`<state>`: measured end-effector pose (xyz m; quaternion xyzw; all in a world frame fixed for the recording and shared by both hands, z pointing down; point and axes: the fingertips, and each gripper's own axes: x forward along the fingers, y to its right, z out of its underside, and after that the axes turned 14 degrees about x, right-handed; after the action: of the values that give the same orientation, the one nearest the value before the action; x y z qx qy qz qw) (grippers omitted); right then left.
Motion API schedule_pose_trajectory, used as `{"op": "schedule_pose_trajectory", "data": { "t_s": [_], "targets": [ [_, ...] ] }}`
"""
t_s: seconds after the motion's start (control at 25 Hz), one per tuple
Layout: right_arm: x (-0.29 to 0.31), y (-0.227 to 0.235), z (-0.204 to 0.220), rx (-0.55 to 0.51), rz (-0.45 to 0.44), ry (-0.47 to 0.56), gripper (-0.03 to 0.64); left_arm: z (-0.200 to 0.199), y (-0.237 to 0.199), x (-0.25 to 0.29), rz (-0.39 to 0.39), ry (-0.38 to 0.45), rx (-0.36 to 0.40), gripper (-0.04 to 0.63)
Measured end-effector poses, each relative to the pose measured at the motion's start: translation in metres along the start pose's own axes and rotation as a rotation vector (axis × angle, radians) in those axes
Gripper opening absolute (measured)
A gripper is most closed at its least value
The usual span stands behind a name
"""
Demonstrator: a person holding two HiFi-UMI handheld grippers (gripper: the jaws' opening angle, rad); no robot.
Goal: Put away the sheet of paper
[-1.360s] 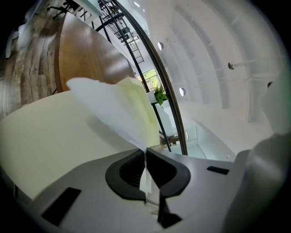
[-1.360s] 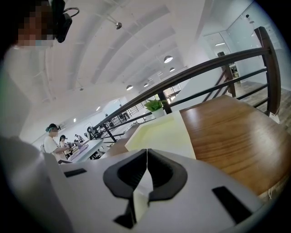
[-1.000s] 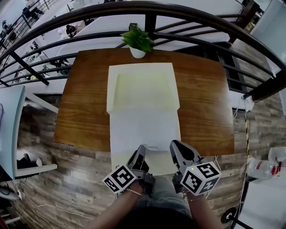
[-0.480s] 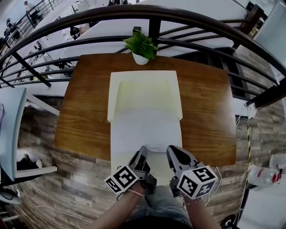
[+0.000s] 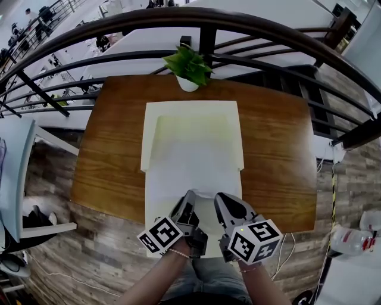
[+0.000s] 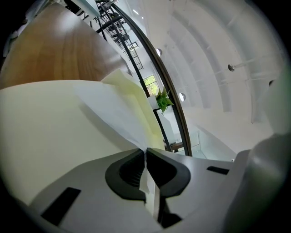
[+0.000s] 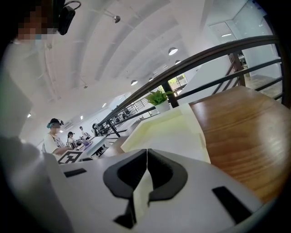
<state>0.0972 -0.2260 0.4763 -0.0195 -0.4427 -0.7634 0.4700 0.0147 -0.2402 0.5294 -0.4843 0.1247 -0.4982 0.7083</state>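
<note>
Plant (image 5: pixel 188 63) beyond tray (image 5: pixel 148 138); railing (image 5: pixel 208 18) behind table (image 5: pixel 113 146).

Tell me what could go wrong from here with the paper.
1. Both hand-held grippers, left and right, pinch only the near edge of the sheet of paper; pulling apart could tear it, pushing together could buckle it.
2. The sheet overhangs the table and crosses the tray rim, so it may snag or crease there.

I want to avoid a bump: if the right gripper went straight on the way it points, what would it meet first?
Probably the cream tray, straight ahead of the right gripper, which is shut on the sheet of paper; depth is unclear.
</note>
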Motion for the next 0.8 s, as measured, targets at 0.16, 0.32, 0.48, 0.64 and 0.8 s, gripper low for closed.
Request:
{"op": "schedule_pose_trajectory", "data": {
  "t_s": [0.16,0.32,0.48,0.64,0.8],
  "targets": [
    [0.012,-0.002,-0.009,-0.004,-0.014,-0.005,0.028,-0.015,0.001,0.012,-0.004,0.022,0.004,0.023],
    [0.018,-0.003,-0.014,-0.002,-0.024,-0.007,0.028,-0.026,0.004,0.024,0.011,0.036,0.016,0.023],
    [0.026,-0.004,-0.019,0.003,-0.032,-0.009,0.028,-0.034,0.003,0.036,0.006,0.038,0.023,0.023],
    [0.034,0.0,-0.022,0.022,-0.026,-0.016,0.028,-0.037,0.001,0.047,0.0,0.039,0.016,0.023],
    [0.04,0.002,-0.025,0.03,-0.023,-0.019,0.028,-0.043,0.001,0.06,-0.006,0.043,0.022,0.023]
  ]
}}
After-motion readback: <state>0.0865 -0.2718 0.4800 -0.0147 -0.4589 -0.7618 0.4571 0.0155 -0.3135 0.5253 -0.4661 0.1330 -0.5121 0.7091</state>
